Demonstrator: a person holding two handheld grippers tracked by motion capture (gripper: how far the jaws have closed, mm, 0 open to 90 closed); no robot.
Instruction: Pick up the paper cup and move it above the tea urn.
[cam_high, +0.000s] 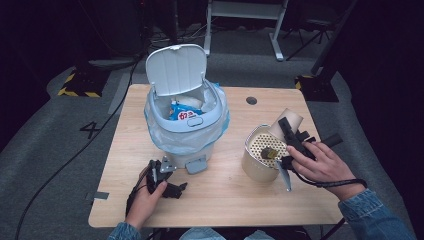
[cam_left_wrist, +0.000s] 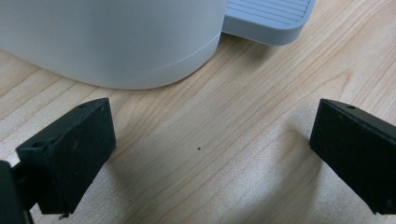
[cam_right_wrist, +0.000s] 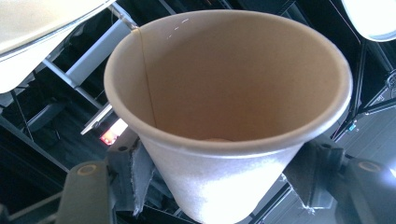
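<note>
**Cup in the right gripper, bin well off to its left**

The right gripper (cam_high: 289, 131) had its jaws closed on a paper cup (cam_high: 290, 120), holding it by the lower wall, a jaw pressed to each side. From above, the cup lay tilted, its long axis slanting up and away from the person's right hand (cam_high: 320, 165), mouth pointing toward the far right of the table (cam_high: 230, 200). It hung just beyond a tan container with a perforated insert (cam_high: 262, 152), close above its far rim; whether the two touched I could not tell.

What the next move seemed to hinge on was the bin (cam_high: 185, 120): lid up, bag-lined, with a blue wrapper (cam_high: 184, 114) already inside. It stood to the left of the cup, across a bare stretch of table, so the cup would have to travel sideways and its mouth swing round. The right hand was plainly the nearer one to the cup.

The left gripper (cam_high: 167, 182) rested low by the bin's pedal (cam_high: 196, 165), jaws wide apart with nothing between them.

The right gripper view looked straight into the cup (cam_right_wrist: 229, 93) and showed it empty, which the high view hid. The left gripper view showed the bin's white base (cam_left_wrist: 112, 42) and pedal (cam_left_wrist: 268, 18) just ahead of its open jaws.
</note>
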